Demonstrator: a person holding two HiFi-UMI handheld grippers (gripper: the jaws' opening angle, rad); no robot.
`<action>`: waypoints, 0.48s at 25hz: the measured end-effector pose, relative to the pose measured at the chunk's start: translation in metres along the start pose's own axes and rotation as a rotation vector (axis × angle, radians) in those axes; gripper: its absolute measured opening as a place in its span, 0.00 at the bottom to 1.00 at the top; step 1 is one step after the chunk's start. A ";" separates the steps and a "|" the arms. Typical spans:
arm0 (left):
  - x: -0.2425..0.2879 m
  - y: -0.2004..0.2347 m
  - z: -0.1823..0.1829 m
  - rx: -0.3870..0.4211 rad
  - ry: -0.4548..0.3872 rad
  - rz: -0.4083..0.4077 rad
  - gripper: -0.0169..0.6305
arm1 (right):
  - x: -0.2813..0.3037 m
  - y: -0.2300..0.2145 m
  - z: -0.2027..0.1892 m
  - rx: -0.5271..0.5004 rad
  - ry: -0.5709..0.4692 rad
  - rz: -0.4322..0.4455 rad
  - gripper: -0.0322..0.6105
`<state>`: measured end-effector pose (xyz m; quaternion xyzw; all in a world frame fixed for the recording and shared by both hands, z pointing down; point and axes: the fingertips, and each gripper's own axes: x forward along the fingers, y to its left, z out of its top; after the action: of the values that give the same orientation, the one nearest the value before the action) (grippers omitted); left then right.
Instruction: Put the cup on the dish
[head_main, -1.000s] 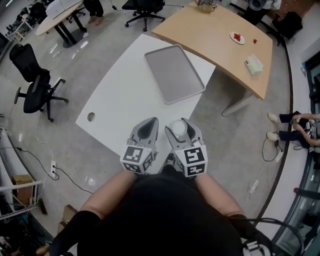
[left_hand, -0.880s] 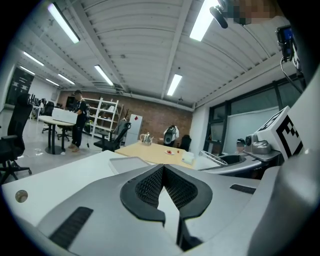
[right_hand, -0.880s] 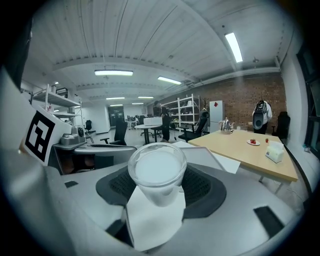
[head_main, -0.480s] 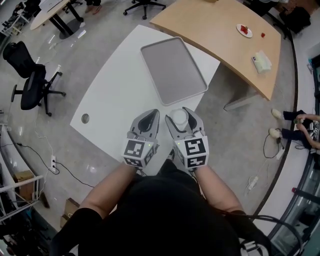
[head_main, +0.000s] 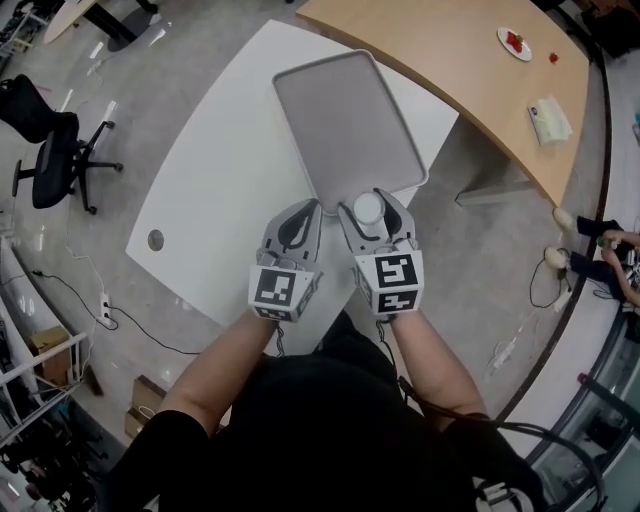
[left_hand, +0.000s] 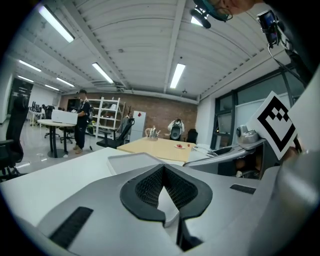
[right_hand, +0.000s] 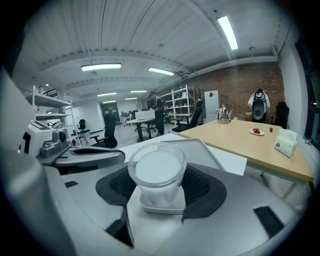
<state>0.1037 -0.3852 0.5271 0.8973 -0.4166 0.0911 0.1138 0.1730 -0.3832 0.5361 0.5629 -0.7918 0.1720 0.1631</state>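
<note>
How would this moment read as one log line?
right gripper: shut on cup | left gripper: shut, empty | cup: at tray's near edge

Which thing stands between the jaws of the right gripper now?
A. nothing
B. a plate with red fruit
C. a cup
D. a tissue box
C: the right gripper view shows the right gripper with its jaws pressed on both sides of the cup.

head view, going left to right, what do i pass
black office chair → cable hole in the white table → left gripper → cup in the right gripper → tissue box
</note>
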 end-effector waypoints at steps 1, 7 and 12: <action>0.008 0.003 -0.004 0.007 0.003 0.003 0.04 | 0.009 -0.007 -0.003 0.000 0.003 -0.004 0.45; 0.041 0.021 -0.033 -0.008 0.049 0.039 0.04 | 0.054 -0.033 -0.024 -0.002 0.023 -0.024 0.45; 0.063 0.039 -0.055 -0.017 0.066 0.055 0.04 | 0.082 -0.042 -0.039 0.009 0.050 -0.037 0.45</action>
<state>0.1094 -0.4399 0.6014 0.8810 -0.4380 0.1199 0.1326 0.1898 -0.4468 0.6115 0.5738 -0.7762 0.1862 0.1834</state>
